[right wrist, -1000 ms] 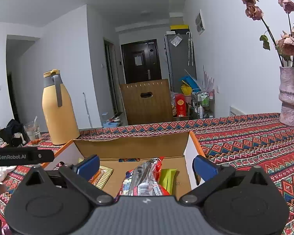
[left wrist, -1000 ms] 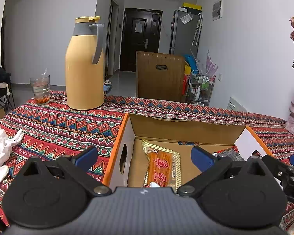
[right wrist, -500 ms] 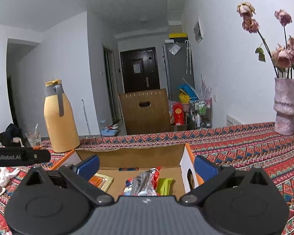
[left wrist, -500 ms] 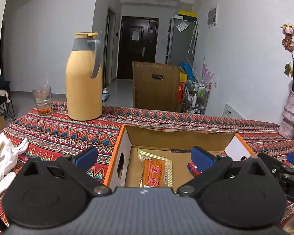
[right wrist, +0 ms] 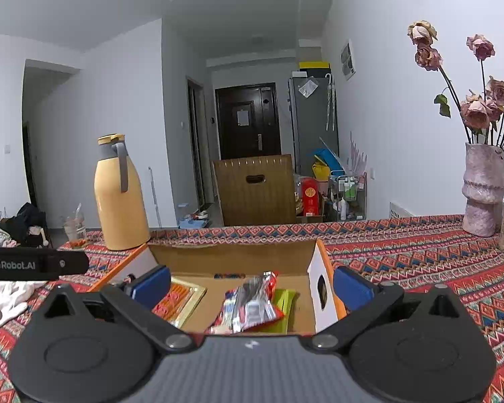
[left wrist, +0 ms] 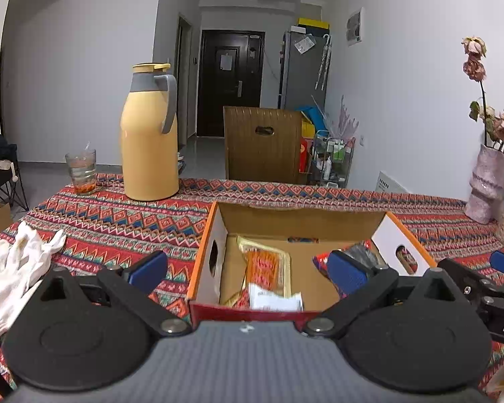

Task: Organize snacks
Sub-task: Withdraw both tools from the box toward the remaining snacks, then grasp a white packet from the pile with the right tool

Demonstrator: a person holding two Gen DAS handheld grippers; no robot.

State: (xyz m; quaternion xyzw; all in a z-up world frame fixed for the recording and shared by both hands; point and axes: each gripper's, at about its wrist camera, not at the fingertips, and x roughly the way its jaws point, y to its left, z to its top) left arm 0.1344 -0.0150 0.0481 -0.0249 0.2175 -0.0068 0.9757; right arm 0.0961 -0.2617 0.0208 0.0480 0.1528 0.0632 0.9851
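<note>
Both tongs stand wide apart and hold nothing. The left tongs (left wrist: pixel 247 270) hover just short of the near wall of an open cardboard box (left wrist: pixel 205 255), their blue pads spread so that the left pad sits outside the box's left wall and the right pad over its interior. The right tongs (right wrist: pixel 250 285) hover over the same box (right wrist: pixel 314 268) from its near side, with one pad over the left part of the box and the other outside the right wall.

The box rests on a counter (left wrist: pixel 117 221) covered in a red patterned cloth. Inside it, on the left, lies a flat orange snack packet with a gold border (left wrist: pixel 267 265); on the right lies a red and silver snack bag (right wrist: pixel 252 305) on top of a green packet (right wrist: pixel 285 302).

Behind the box on the counter stands a yellow thermos jug (left wrist: pixel 149 144) with a grey handle, and just beside it a drinking glass (left wrist: pixel 81 171). White gloves (left wrist: pixel 13 268) lie on the counter to the left. A pink vase of dried roses (right wrist: pixel 482 188) stands at the far right.
</note>
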